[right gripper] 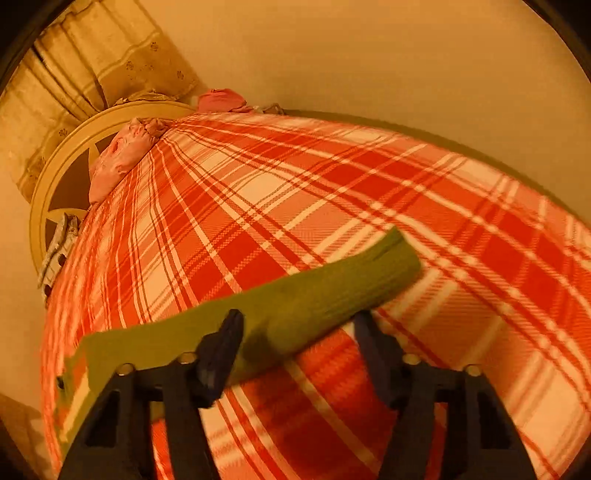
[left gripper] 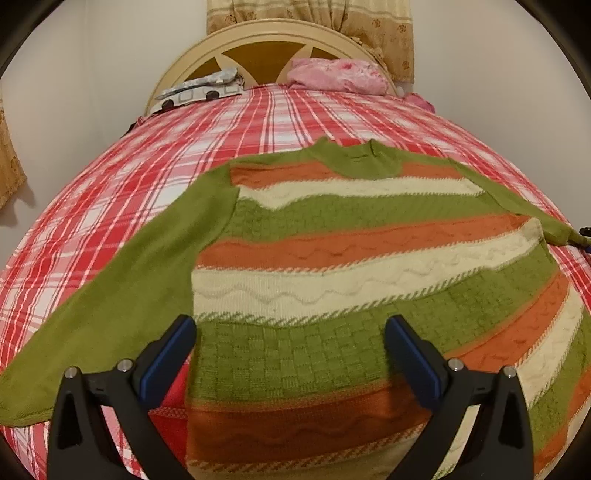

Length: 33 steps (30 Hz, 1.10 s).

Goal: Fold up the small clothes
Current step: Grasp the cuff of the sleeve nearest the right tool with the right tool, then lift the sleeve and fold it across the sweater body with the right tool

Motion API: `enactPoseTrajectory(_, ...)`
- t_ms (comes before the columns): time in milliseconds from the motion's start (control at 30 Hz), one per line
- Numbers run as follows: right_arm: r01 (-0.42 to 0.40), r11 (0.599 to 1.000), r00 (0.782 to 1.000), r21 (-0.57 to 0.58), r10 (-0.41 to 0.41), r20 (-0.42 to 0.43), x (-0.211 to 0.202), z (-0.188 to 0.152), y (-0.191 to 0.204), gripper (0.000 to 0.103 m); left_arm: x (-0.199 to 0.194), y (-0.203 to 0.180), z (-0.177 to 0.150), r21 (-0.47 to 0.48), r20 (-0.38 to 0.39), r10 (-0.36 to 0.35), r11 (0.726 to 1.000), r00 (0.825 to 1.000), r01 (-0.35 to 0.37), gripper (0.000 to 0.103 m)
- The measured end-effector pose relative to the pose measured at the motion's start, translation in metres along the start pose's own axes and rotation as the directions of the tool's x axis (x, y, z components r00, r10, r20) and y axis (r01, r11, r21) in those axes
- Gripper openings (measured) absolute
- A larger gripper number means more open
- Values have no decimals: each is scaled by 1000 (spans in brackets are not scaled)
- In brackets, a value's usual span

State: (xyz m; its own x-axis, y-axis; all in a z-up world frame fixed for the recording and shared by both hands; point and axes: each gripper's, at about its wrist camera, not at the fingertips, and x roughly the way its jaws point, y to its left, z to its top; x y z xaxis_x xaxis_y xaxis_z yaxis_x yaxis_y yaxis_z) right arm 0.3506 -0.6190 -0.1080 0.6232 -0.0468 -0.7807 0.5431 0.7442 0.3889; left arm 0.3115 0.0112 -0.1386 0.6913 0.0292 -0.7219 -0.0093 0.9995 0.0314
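You face a bed (left gripper: 258, 122) covered in a red and white plaid sheet, filling most of both frames. At top centre stands a cream arched headboard (left gripper: 280, 40) with spoke cutouts. Behind it hangs a beige patterned curtain (left gripper: 373, 22). Plain pale walls (left gripper: 92, 74) flank it. Pink bedding (left gripper: 336, 75) and a grey patterned pillow (left gripper: 207, 86) lie by the headboard.

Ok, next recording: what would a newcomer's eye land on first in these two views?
The striped sweater, in green, orange and cream bands, lies spread flat across the red plaid bedspread and fills the left wrist view. The left tool hangs open above its lower body. In the right wrist view, one green sleeve stretches across the plaid, passing between the right tool's parted fingers.
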Motion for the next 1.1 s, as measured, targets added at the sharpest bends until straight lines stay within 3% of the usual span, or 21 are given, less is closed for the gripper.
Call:
enactPoseTrajectory(167,-25,999,1000,-42,24,-19,10,3,17,10,-3,-2,-2,8,14,-22,1000,1000,22,103)
enactPoseTrajectory(300,-71,993,997,-91,70,-11,1,8,46,9,-1,-2,-1,1,13,-46,999,999,46,103)
enactPoseTrajectory(500,-194,953,979,-233,205,22,-42,13,143,9,-2,2,-1,-22,26,-73,997,997,73,103)
enactPoseTrajectory(667,-303,876,945,-376,328,1,-75,-10,246,9,2,0,-2,-15,5,-88,996,996,88,103)
enactPoseTrajectory(833,-410,769,897,-491,436,-66,-95,-58,345,9,2,5,-4,-39,13,-115,993,993,115,103)
enactPoseTrajectory(933,-448,702,877,-554,467,-118,-98,-94,390,9,3,5,-4,-43,11,-136,990,991,137,103)
enactPoseTrajectory(1033,-466,636,866,-615,469,-172,-94,-138,424,9,17,-12,-8,50,-95,-178,982,979,184,103)
enactPoseTrajectory(1100,-477,605,862,-637,462,-207,-86,-165,439,9,16,-14,-7,62,-89,-173,982,981,179,103)
